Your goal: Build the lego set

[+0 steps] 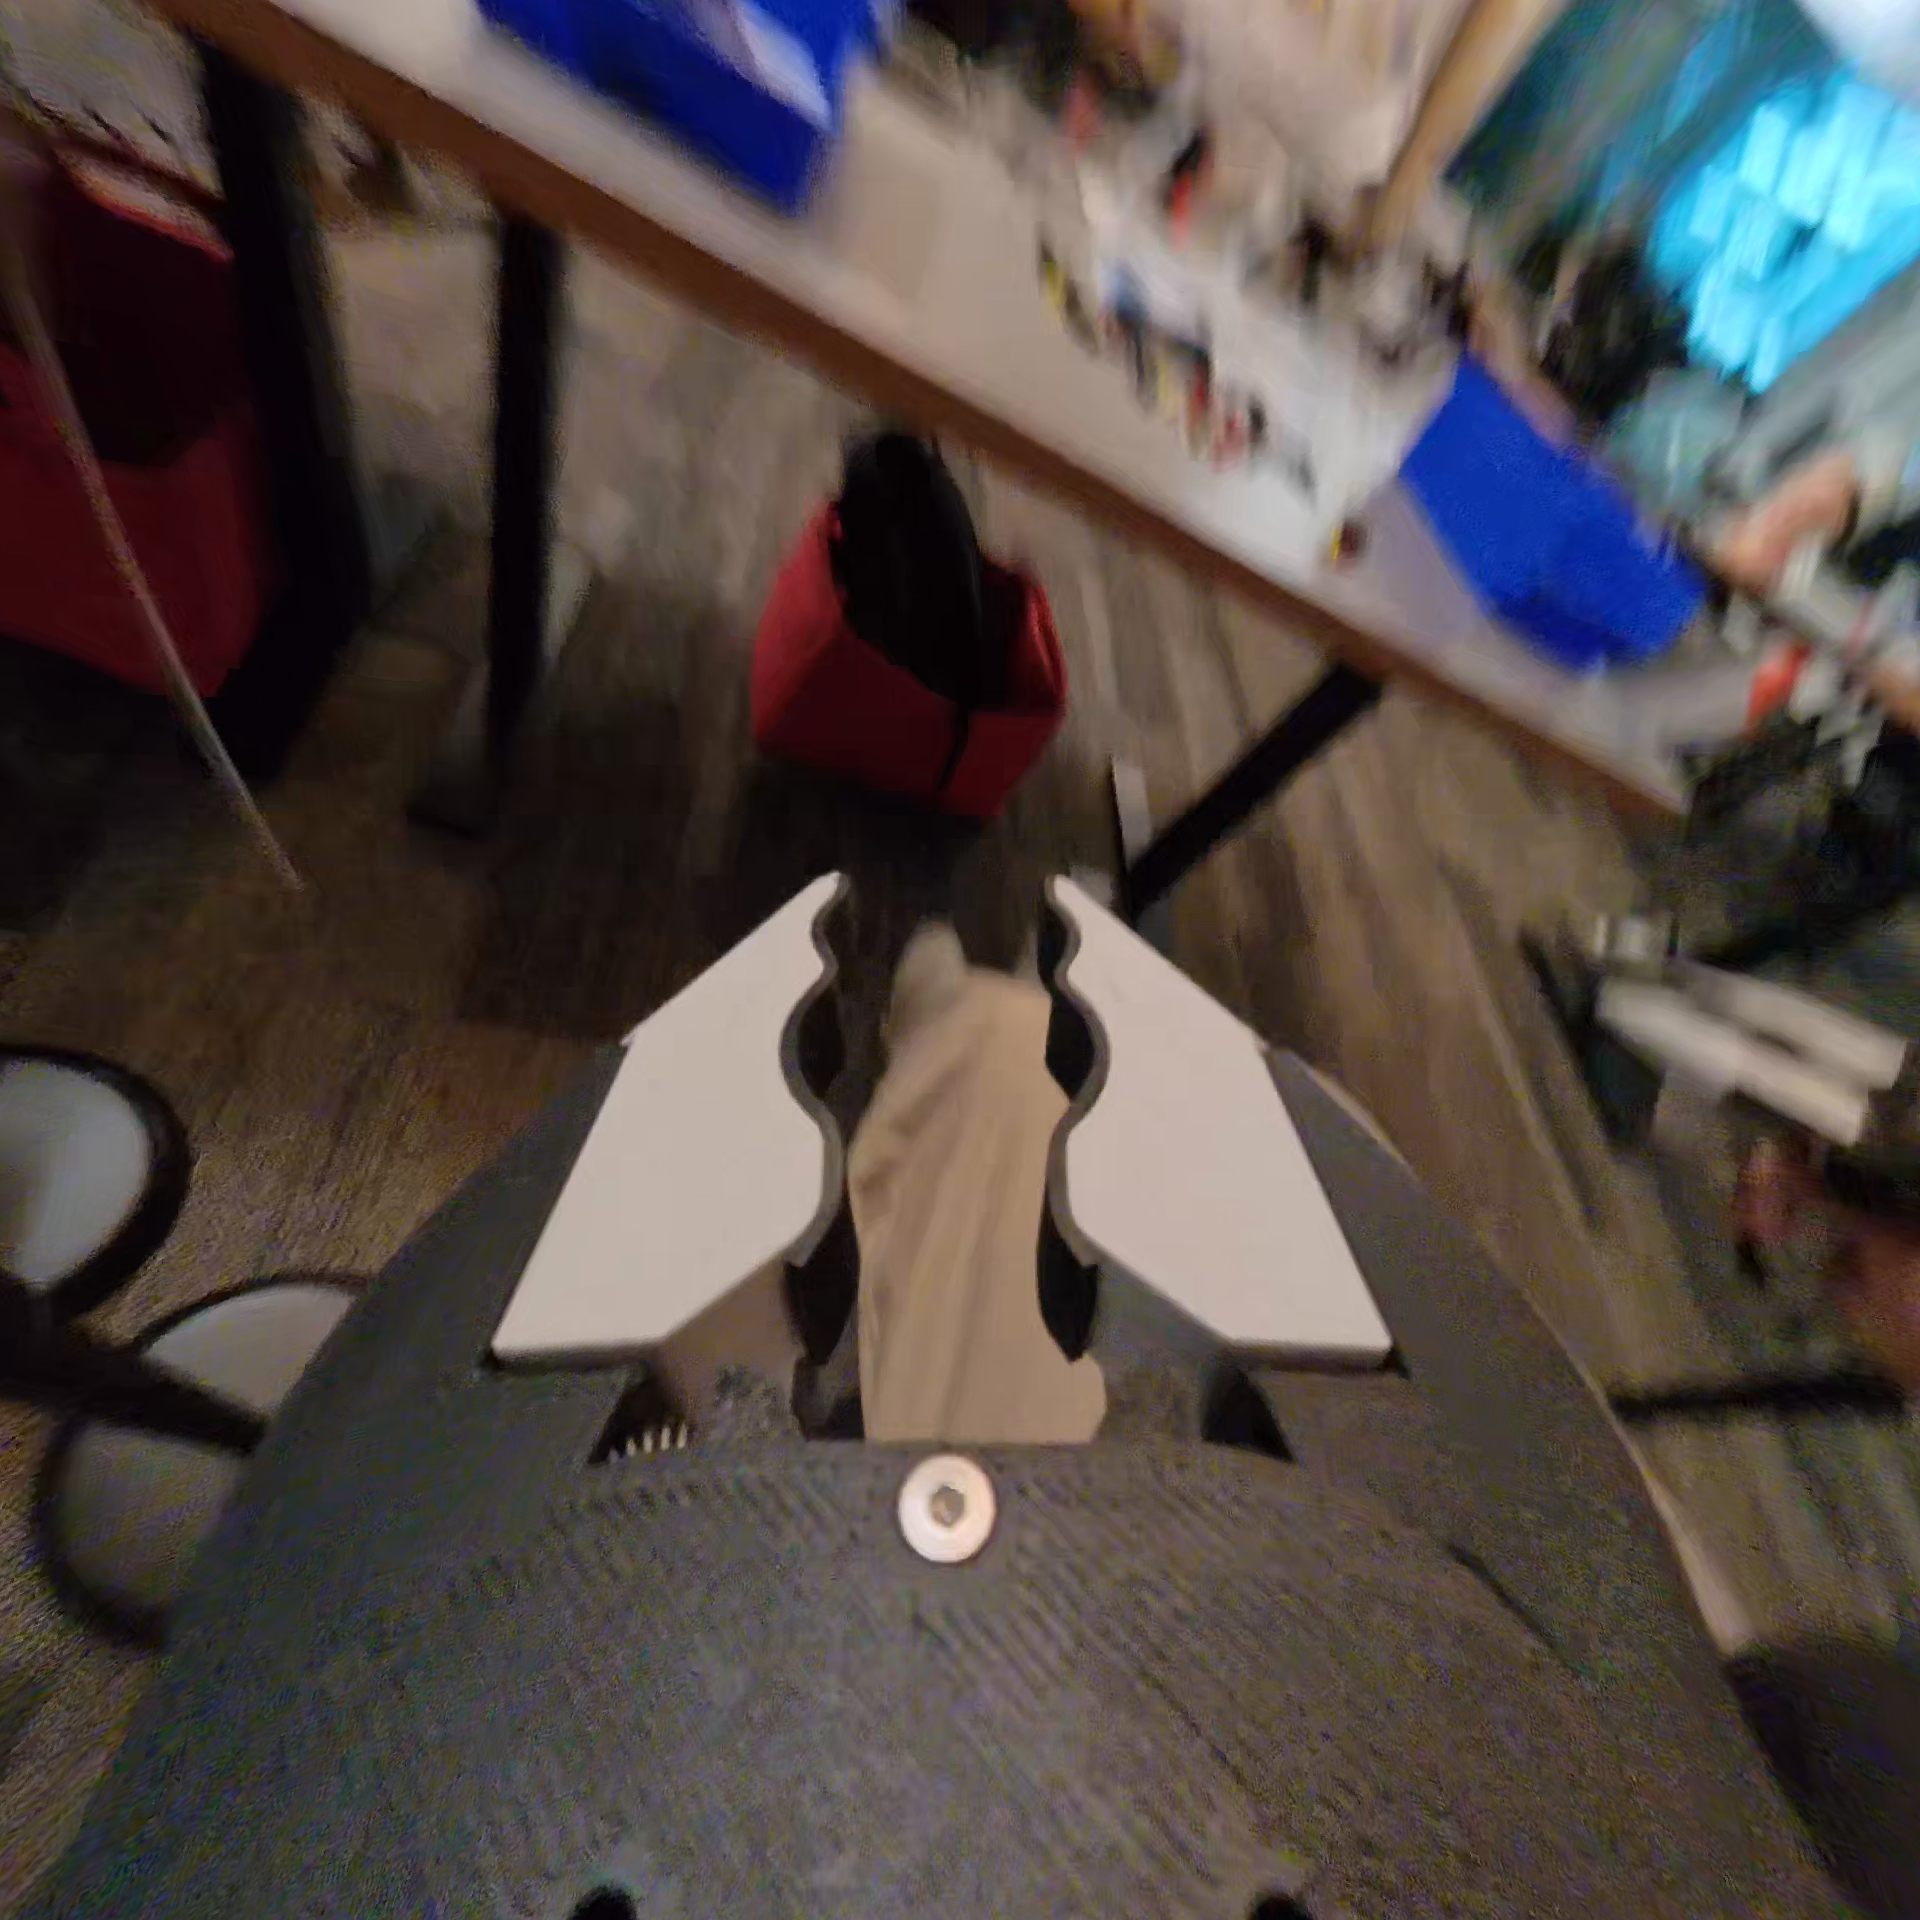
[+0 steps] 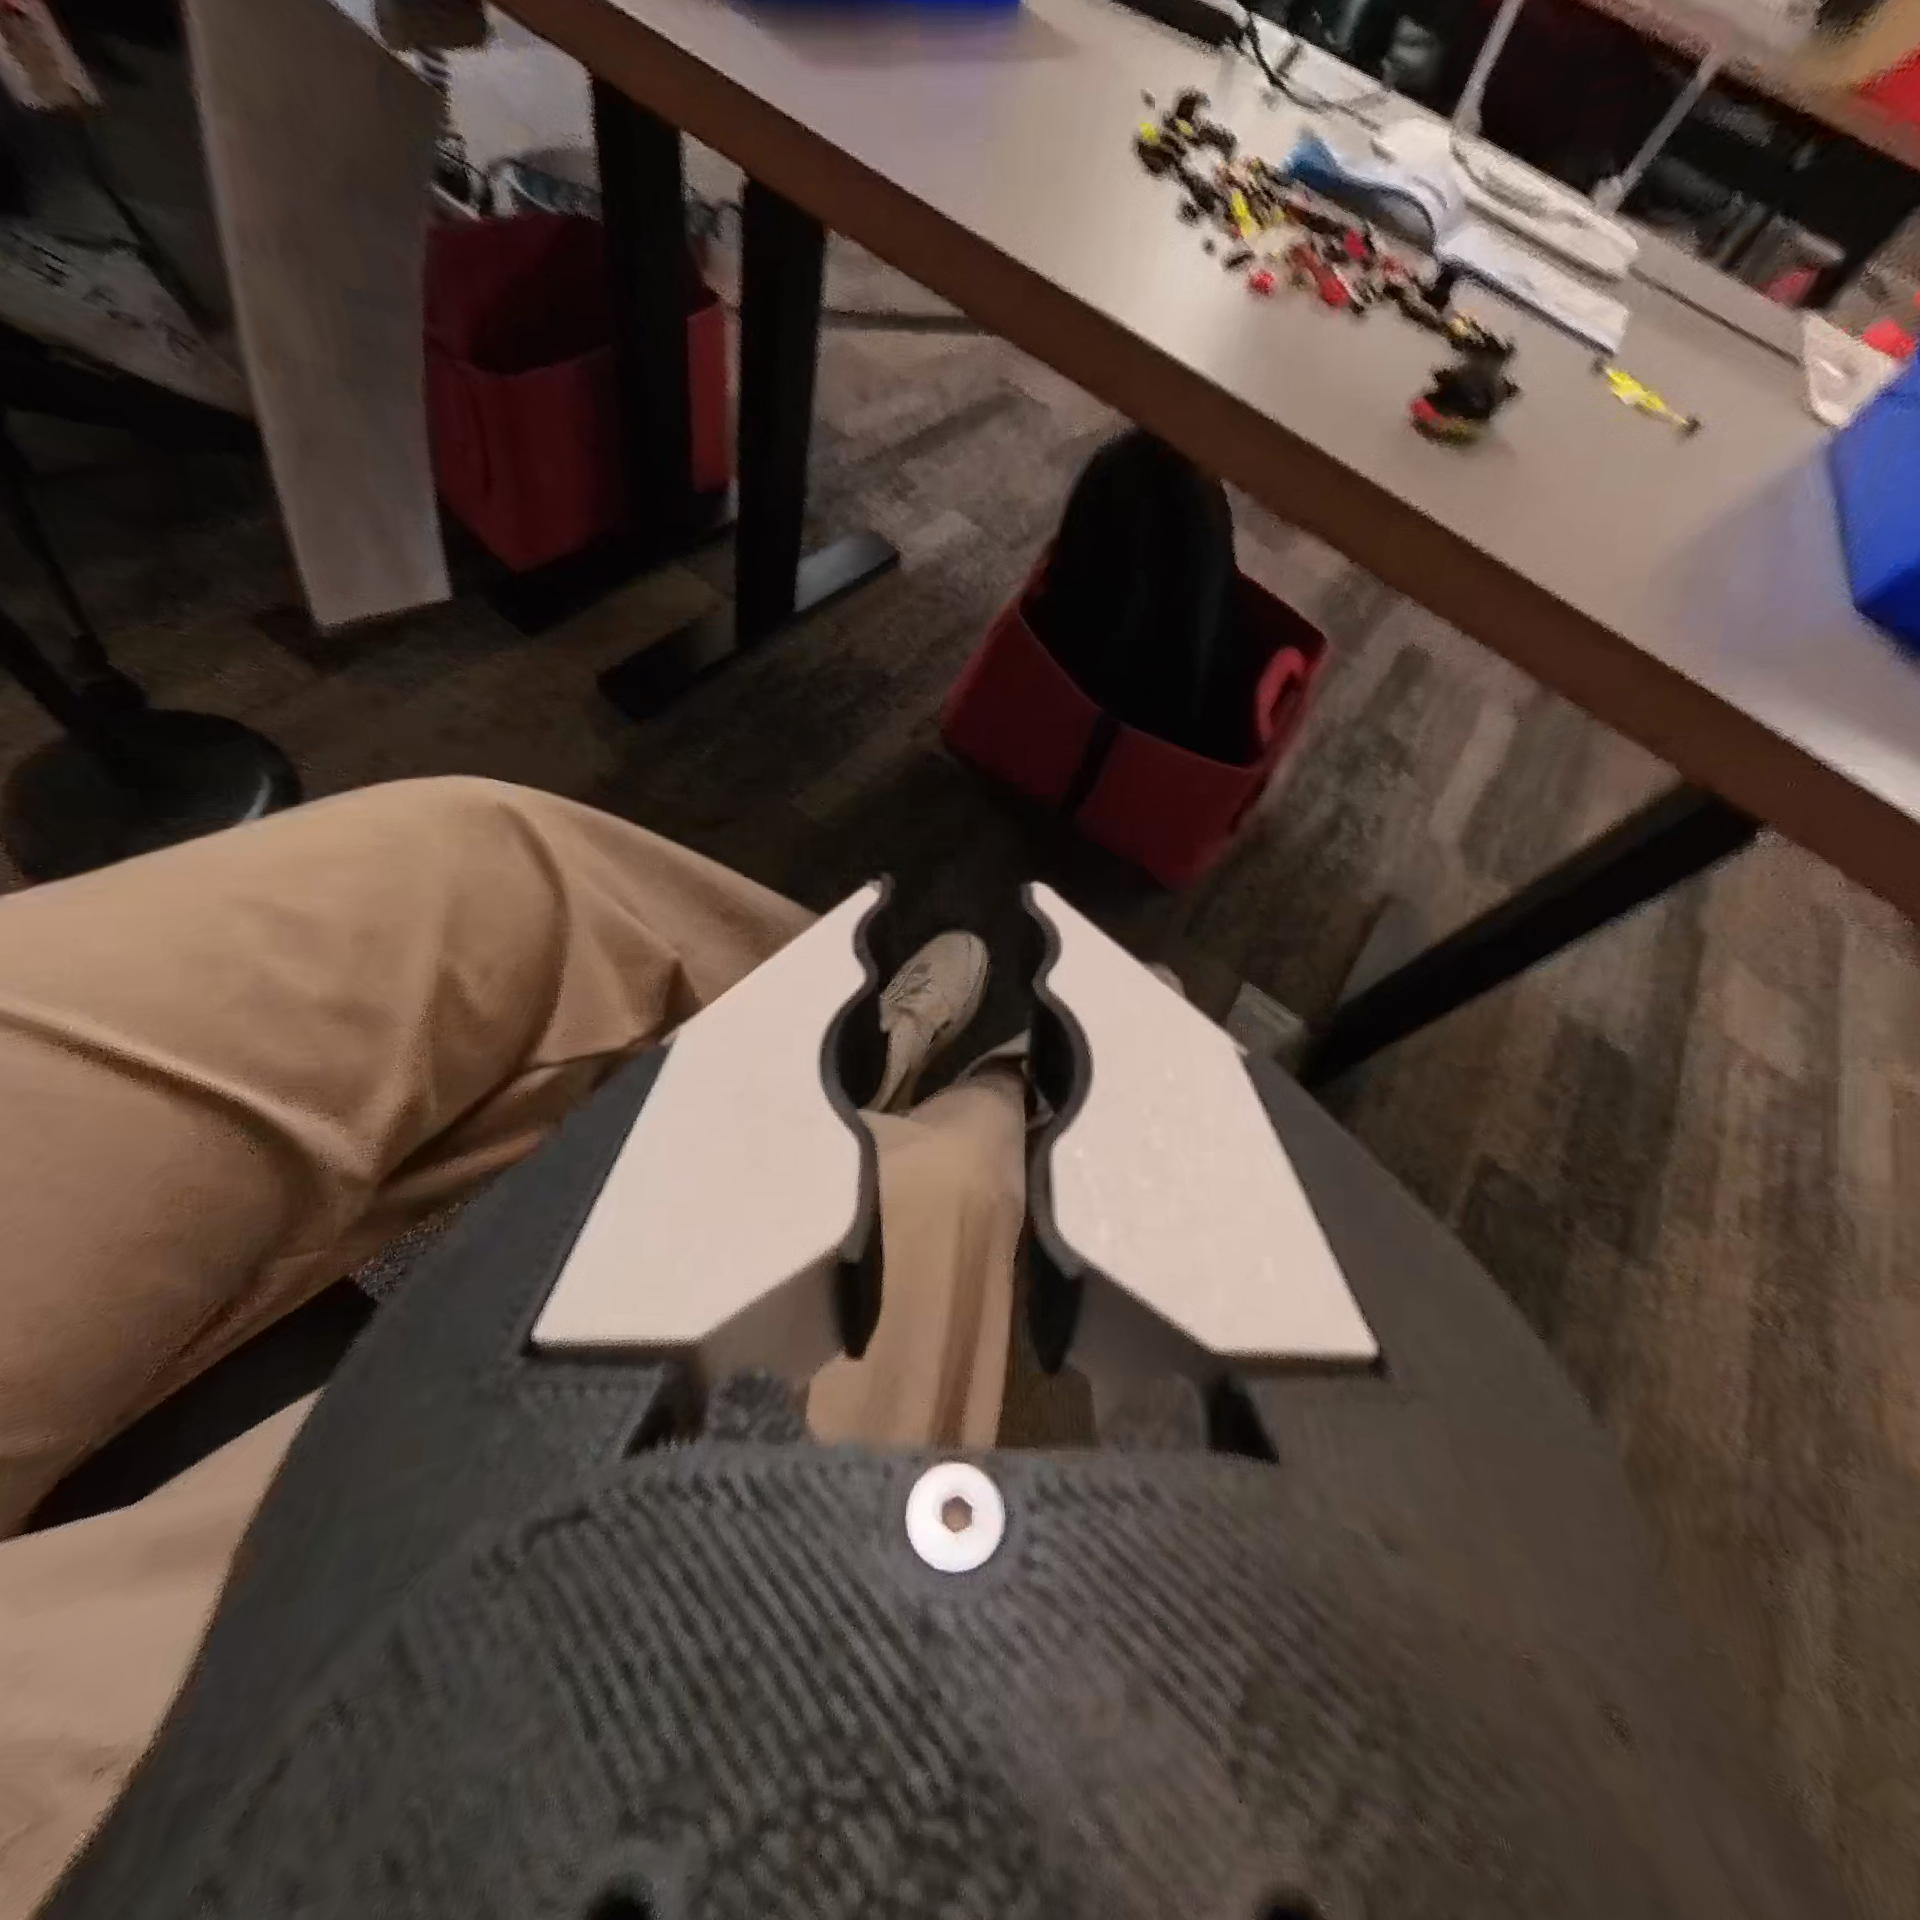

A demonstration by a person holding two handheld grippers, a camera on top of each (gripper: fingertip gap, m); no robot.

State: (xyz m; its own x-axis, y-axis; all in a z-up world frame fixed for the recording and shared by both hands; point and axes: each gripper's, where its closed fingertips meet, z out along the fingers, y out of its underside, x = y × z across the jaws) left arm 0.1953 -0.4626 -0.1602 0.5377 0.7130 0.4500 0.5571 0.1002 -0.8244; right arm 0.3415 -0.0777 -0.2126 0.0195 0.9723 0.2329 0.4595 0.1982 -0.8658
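Observation:
Both grippers hang in the air beside a table, above a seated person's legs, and point down at the floor. My left gripper [image 1: 945, 883] is open with nothing between its pads; the tan trouser leg [image 1: 966, 1195] seen through the gap lies far below. This view is blurred. My right gripper [image 2: 956, 888] is open and empty too; a tan trouser leg [image 2: 312, 1039] and a pale shoe [image 2: 930, 997] show below and between its fingers. A pile of small red, yellow and black building pieces [image 2: 1320, 229] lies on the grey table [image 2: 1039, 156], well away from both grippers.
A red fabric bin [image 2: 1132, 727] with something black in it stands on the carpet under the table, also in the left wrist view [image 1: 904, 675]. Blue bins [image 1: 1548, 540] [image 2: 1881, 520] sit on the table. Black table legs [image 2: 774, 416] and a chair base [image 1: 62, 1299] stand nearby. Across from one pair of fingers to the other is roughly 40 centimetres.

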